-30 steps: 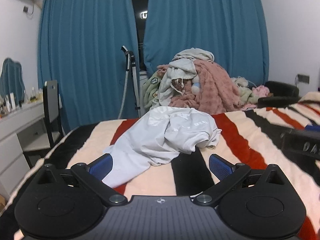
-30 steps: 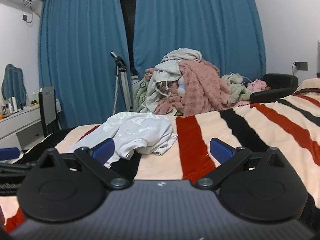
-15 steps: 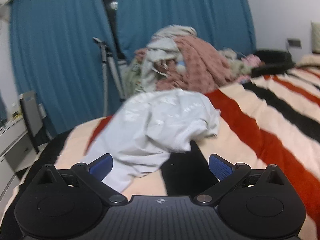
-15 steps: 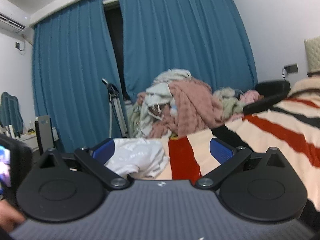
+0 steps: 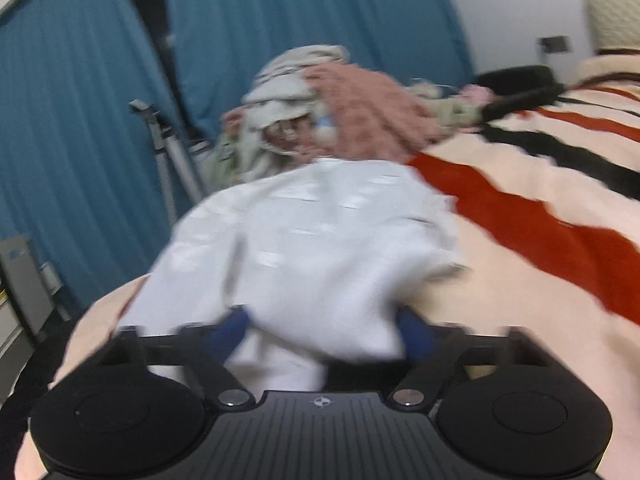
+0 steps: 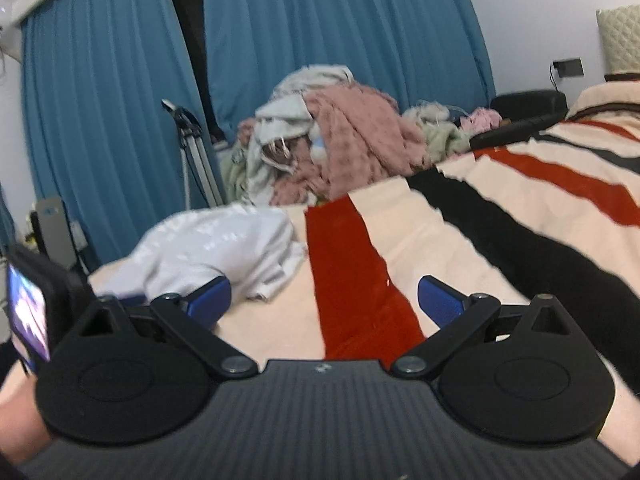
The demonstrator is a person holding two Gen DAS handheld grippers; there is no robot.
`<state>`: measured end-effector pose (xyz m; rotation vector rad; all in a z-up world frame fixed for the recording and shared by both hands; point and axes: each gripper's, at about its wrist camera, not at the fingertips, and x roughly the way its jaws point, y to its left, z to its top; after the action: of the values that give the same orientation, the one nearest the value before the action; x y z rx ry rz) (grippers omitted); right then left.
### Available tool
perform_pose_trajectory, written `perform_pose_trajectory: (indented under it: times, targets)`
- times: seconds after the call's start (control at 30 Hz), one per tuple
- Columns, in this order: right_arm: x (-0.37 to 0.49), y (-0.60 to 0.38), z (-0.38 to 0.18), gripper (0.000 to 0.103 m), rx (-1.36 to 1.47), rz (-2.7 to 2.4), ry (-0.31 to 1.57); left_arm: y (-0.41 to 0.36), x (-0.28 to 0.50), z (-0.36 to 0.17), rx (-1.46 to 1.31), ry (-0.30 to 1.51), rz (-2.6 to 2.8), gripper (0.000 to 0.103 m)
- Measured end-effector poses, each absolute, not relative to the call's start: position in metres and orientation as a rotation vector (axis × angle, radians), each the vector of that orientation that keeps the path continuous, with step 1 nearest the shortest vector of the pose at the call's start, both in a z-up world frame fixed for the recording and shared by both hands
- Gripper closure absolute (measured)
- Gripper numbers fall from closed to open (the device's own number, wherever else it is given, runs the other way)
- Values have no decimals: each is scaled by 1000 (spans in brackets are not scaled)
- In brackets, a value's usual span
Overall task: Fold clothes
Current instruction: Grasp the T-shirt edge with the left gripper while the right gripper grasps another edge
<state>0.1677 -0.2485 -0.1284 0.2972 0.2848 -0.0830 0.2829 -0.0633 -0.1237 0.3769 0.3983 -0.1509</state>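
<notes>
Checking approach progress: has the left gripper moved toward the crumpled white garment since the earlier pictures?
Yes. The left gripper advanced to the crumpled white garment on the striped blanket, jaws closing around it.

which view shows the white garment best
The left wrist view: the white garment fills the middle of the frame, though blurred, with its near edge between the fingers of the left gripper, whose jaws have just been closing. The right wrist view shows it sharper but smaller, off to the left, partly behind a finger.
</notes>
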Motion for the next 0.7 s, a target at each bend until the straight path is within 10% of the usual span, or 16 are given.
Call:
perform_pose_trajectory:
  times: [0.07, 0.7]
  targets:
    - [174, -246, -134, 2, 283, -85, 292, -43, 294, -109, 259, 412, -171, 86]
    - [94, -207, -77, 2, 231, 135, 74, 28, 124, 48, -33, 227, -316, 90]
